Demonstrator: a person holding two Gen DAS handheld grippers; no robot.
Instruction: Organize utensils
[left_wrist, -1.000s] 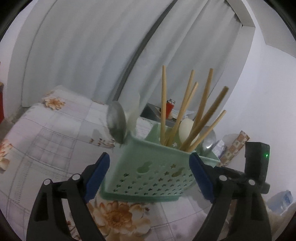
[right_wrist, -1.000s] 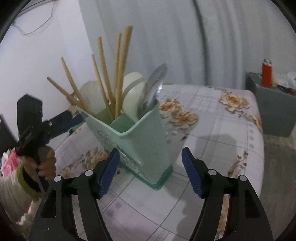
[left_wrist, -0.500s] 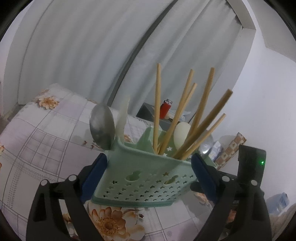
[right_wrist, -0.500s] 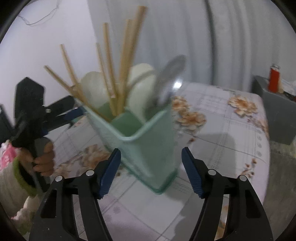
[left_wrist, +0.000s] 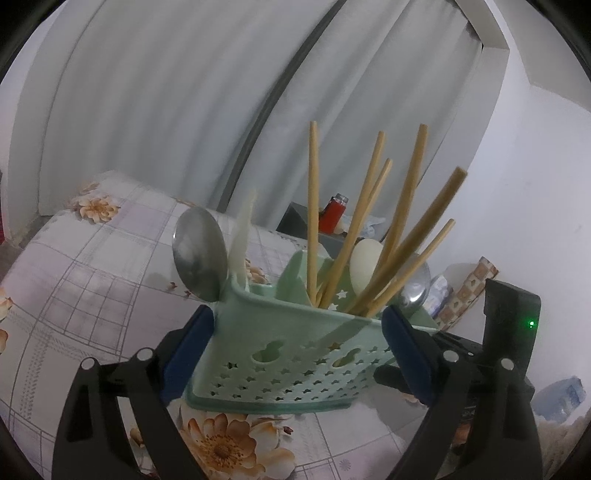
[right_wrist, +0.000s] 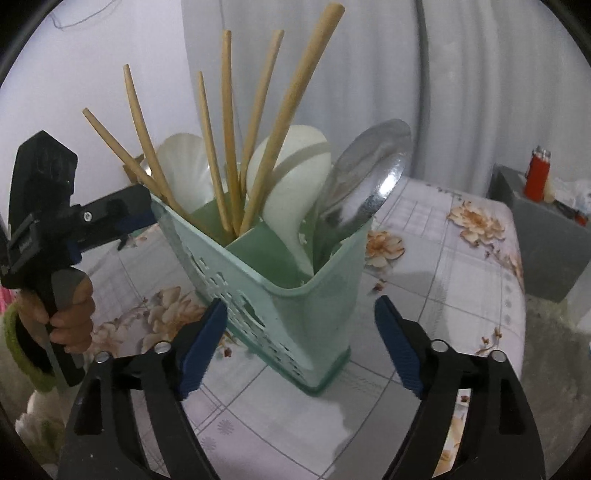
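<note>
A mint-green perforated utensil holder stands on the floral tablecloth and holds several wooden chopsticks, white plastic spoons and metal spoons. My left gripper is open, its blue pads on either side of the holder's long face. In the right wrist view the holder shows corner-on with its chopsticks and a metal spoon. My right gripper is open, straddling the holder's end without touching. The left gripper reaches the holder's far side.
A grey box with a red lighter on it stands beyond the table's far corner. Grey curtains hang behind. Bags and packets lie at the right in the left wrist view. The tablecloth is bare around the holder.
Both grippers have moved closer in around the holder, which now looms larger in both views. The holder has stayed on the table. Both grippers stay open.
</note>
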